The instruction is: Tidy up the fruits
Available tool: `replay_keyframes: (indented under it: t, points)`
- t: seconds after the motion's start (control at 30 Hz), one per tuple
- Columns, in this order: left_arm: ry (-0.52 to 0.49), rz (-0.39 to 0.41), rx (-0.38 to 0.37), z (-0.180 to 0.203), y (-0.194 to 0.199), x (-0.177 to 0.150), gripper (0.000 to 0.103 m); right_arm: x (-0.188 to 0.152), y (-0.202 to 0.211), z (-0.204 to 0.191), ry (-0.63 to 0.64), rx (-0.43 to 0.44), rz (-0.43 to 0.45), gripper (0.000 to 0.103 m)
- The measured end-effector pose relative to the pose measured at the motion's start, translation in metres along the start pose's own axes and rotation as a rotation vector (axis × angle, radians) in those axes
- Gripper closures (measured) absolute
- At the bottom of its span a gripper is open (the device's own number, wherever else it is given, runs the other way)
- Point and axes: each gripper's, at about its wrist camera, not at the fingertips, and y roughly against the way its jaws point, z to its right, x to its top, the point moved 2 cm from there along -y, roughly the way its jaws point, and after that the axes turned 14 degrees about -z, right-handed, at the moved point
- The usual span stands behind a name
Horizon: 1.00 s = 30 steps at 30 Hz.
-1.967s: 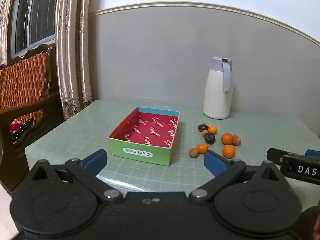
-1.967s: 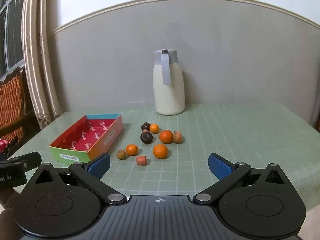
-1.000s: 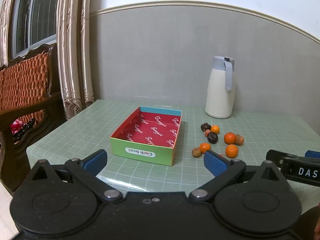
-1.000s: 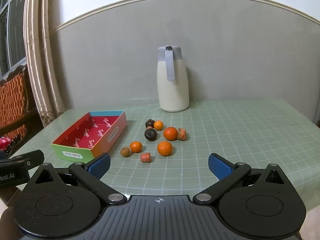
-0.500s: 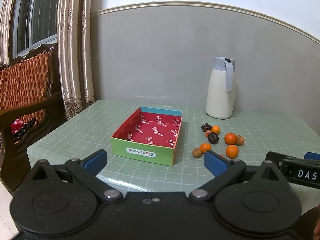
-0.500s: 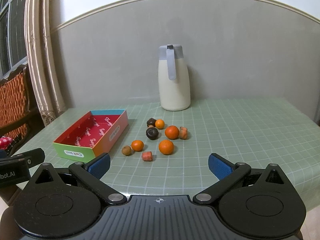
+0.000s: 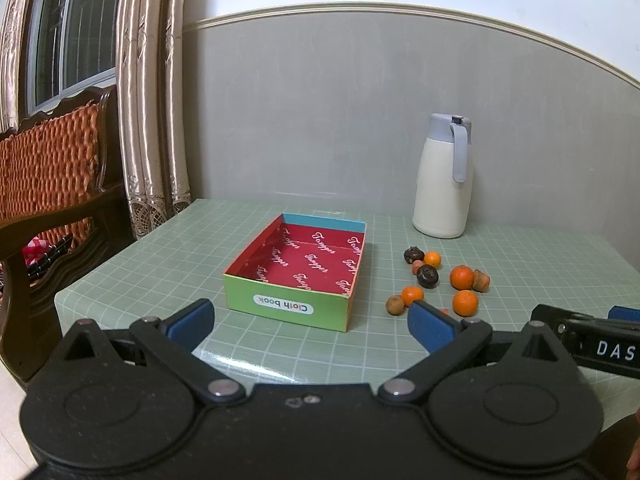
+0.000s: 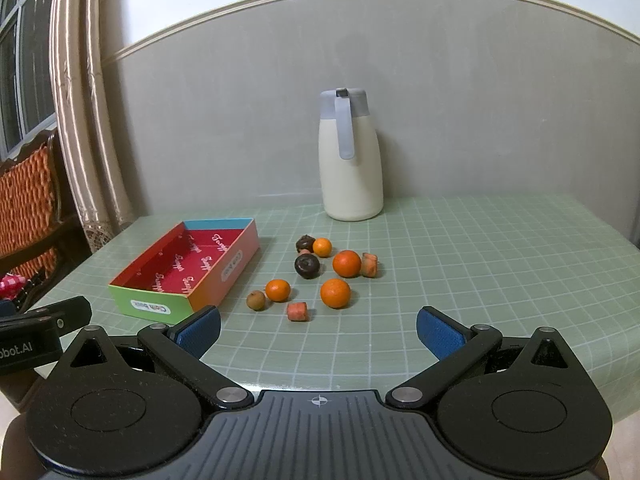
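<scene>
A shallow box (image 7: 296, 280) with a red printed inside stands empty on the green checked table; it also shows in the right wrist view (image 8: 184, 272). Right of it lie several small fruits: oranges (image 8: 335, 293) (image 8: 347, 263) (image 7: 465, 303), dark round fruits (image 8: 307, 266) (image 7: 427, 276), a brown one (image 8: 256, 300) and reddish pieces (image 8: 298, 311). My left gripper (image 7: 310, 322) is open and empty, held at the table's near edge before the box. My right gripper (image 8: 318, 330) is open and empty, held before the fruits.
A white thermos jug (image 8: 350, 160) with a grey lid stands at the back by the wall (image 7: 442, 178). A wooden chair (image 7: 48, 184) with orange cushion and curtains (image 7: 152, 100) are left of the table. Each gripper's side shows in the other's view.
Both grippers have drawn back and risen slightly, so the table's near edge shows lower. Box and fruits have not moved. Both grippers stay open.
</scene>
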Motion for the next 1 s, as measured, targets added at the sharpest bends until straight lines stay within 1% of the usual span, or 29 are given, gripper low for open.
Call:
replay_keyframes:
  t: [0.8, 1.0]
  points:
    - [0.001, 0.001, -0.001, 0.0016, -0.0007, 0.0006, 0.006, -0.0011, -0.0028, 0.0021, -0.005, 0.0, -0.005, 0.0]
    - [-0.014, 0.001, -0.002, 0.0042, -0.0023, 0.0019, 0.006, 0.0004, -0.0043, 0.0039, -0.005, -0.002, -0.001, 0.0]
